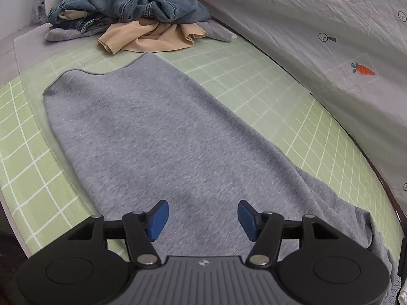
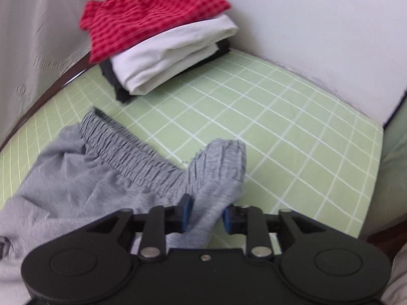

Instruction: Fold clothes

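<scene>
Grey sweatpants (image 1: pixel 152 132) lie spread flat along the green checked mat (image 1: pixel 267 84), legs stretching away in the left wrist view. My left gripper (image 1: pixel 203 219) hovers open and empty just above the grey fabric. In the right wrist view the elastic waistband (image 2: pixel 122 147) of the grey sweatpants is bunched, and one corner (image 2: pixel 218 167) of the fabric runs between the fingers of my right gripper (image 2: pixel 206 217). The pads stand apart around the cloth; whether they pinch it is unclear.
A heap of unfolded clothes, blue denim (image 1: pixel 132 2) over tan fabric (image 1: pixel 152 38), lies at the mat's far end. A folded stack with a red checked garment (image 2: pixel 152 15) on white and black ones (image 2: pixel 173 58) sits by the wall. A grey sheet (image 1: pixel 318 38) hangs along the side.
</scene>
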`<state>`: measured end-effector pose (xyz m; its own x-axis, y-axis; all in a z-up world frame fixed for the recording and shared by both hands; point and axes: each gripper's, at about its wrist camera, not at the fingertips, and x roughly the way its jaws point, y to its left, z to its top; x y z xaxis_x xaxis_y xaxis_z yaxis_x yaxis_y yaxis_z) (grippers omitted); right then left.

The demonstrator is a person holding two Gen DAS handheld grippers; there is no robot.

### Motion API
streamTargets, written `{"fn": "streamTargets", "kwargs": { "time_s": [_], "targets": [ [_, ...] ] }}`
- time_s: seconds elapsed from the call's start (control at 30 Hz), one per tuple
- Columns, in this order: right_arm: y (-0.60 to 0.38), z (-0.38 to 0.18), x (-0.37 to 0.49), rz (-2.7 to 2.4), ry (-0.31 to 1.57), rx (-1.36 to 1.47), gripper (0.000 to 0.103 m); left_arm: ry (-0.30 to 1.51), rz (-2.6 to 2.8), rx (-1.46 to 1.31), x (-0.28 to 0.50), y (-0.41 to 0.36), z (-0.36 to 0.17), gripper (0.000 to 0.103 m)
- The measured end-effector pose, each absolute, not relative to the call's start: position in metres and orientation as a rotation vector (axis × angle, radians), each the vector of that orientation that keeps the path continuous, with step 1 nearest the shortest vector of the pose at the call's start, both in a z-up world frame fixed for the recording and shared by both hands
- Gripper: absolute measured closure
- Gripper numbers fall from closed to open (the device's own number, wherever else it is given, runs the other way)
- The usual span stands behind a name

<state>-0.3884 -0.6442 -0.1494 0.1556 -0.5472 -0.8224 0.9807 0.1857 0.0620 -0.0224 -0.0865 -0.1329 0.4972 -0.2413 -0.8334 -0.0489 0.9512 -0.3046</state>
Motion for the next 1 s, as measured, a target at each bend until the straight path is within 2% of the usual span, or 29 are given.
{"fn": "streamTargets", "kwargs": {
  "time_s": [0.03,0.13,0.27,0.33,0.6,1.0],
  "targets": [
    [-0.642,-0.148,-0.381,-1.232,0.76,0.684,0.047,1.043,-0.119,-0.304,-0.02,-0.087,-0.131,0.037],
    [-0.637,-0.142,-0.347,-1.228,0.757,0.585,0.024,1.028,-0.124,-0.286,-0.006,-0.091,-0.128,0.035],
    [-0.62,-0.131,-0.281,-1.124,0.746,0.409,0.017,1.026,-0.171,-0.246,0.023,-0.11,-0.126,0.035],
    [-0.614,-0.128,-0.254,-1.088,0.739,0.364,0.01,1.032,-0.205,-0.217,0.038,-0.123,-0.127,0.032],
    [-0.598,-0.125,-0.203,-1.07,0.749,0.3,0.008,1.076,-0.306,-0.123,0.083,-0.164,-0.139,0.032],
    [-0.614,-0.156,-0.286,-1.34,0.841,0.474,0.007,1.143,-0.335,-0.151,0.069,-0.176,-0.161,0.031]
  ]
}}
